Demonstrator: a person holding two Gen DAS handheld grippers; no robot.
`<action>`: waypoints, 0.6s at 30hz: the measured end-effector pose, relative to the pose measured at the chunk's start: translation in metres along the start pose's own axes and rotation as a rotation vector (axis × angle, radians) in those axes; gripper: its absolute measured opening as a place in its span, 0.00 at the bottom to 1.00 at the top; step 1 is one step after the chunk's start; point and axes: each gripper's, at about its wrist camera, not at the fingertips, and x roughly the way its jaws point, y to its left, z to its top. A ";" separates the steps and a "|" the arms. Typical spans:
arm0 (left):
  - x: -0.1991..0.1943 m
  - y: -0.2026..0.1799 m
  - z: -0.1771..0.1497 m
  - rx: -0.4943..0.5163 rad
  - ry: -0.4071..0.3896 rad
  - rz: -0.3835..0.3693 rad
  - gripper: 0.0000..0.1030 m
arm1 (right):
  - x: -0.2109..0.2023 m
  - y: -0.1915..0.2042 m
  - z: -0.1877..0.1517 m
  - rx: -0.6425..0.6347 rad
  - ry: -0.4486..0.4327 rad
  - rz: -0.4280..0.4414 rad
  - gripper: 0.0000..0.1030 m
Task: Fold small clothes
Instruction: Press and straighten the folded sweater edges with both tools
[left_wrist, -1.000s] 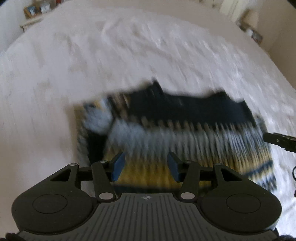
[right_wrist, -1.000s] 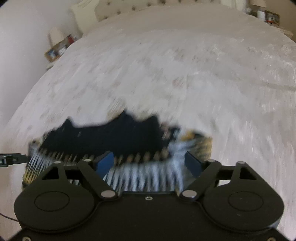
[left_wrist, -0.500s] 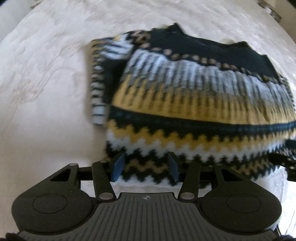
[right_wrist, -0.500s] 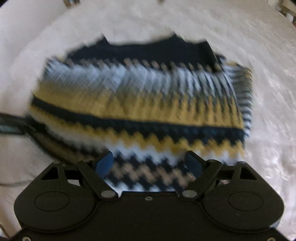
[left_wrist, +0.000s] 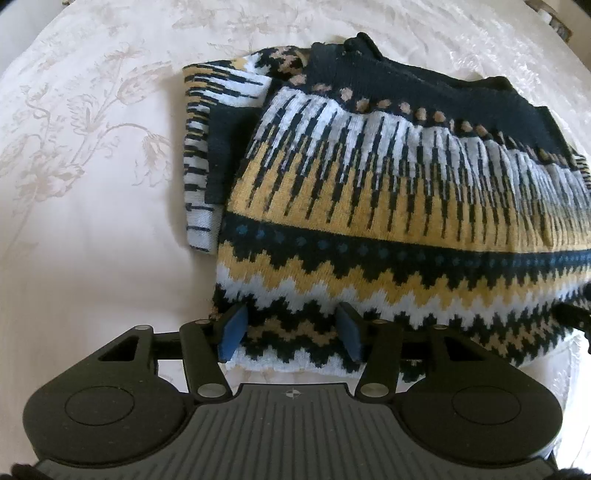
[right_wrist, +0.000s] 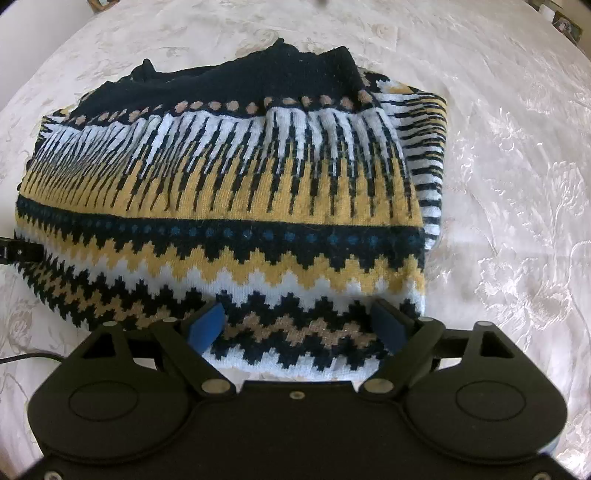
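Over the sweater's (left_wrist: 388, 206) near hem on the bed (left_wrist: 92, 166), left tongs (left_wrist: 291, 334) are opening astride it, right tongs (right_wrist: 301, 328) spread wide.

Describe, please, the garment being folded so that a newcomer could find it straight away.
On the cream floral bedspread lies a single knitted sweater, its sleeves tucked under at the sides. Nothing else lies on the bedspread, and its bands mark it: navy at the collar, white and mustard spikes, a row of blue dots, then zigzags down to the near hem.
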 end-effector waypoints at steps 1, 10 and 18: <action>0.001 -0.001 0.001 -0.002 0.001 0.000 0.51 | -0.001 -0.001 0.000 0.000 0.001 0.000 0.85; 0.003 0.000 0.000 -0.014 -0.007 0.000 0.54 | -0.008 -0.004 -0.006 0.007 -0.002 0.008 0.85; 0.005 -0.004 0.003 -0.030 -0.003 0.005 0.59 | -0.010 -0.015 -0.008 0.029 0.002 0.013 0.87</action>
